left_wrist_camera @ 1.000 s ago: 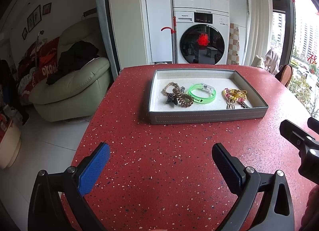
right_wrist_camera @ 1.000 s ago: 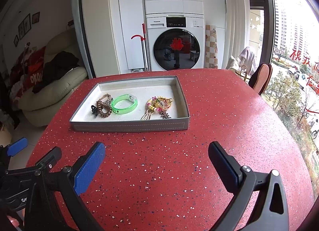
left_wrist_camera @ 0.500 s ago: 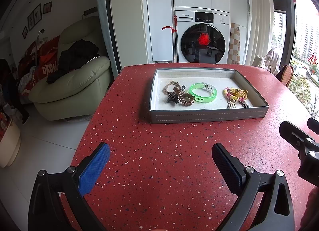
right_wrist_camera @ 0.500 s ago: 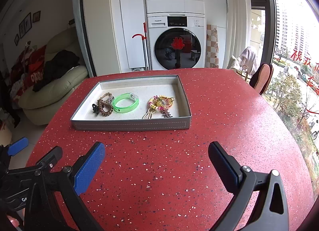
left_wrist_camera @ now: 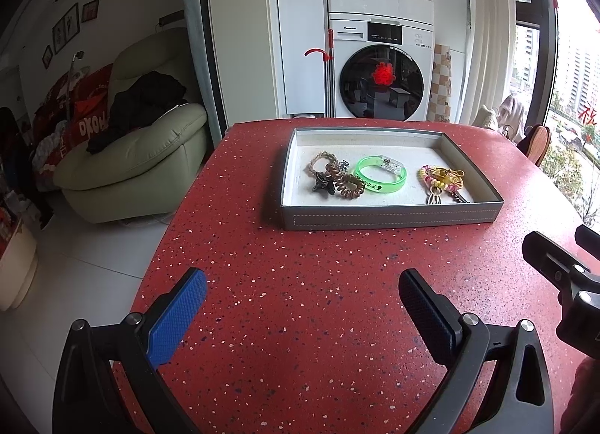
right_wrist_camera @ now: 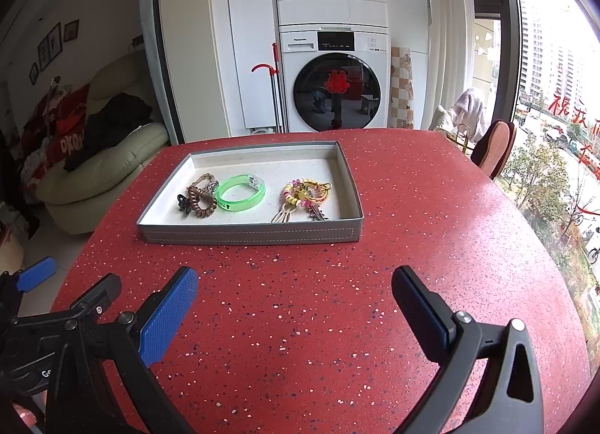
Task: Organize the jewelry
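Holding both tools low over the red speckled table [left_wrist_camera: 300, 321], I have the left gripper [left_wrist_camera: 302, 306] with its jaws spread wide and nothing between them; the right gripper [right_wrist_camera: 294, 299] is the same, wide open and empty. Neither touches the table's contents; both sit well short of the grey tray [right_wrist_camera: 251, 235].

Over the last second almost nothing has shifted: the tray has only drifted a little in each view, so I read that as small sway of my hands, not a reach. The jewelry has not moved.

Inside the tray, on its pale floor, lie three groups in a row: a brown coil hair tie with a braided band and dark clip [left_wrist_camera: 335, 179] at the left, a green bangle [left_wrist_camera: 380, 179] touching it in the middle, and a beaded bracelet bunch with tassel [left_wrist_camera: 440, 180] apart at the right. With everything already in the tray, this fits either pieces waiting to be sorted or a finished arrangement.

Beyond stands a washing machine [right_wrist_camera: 333, 85].
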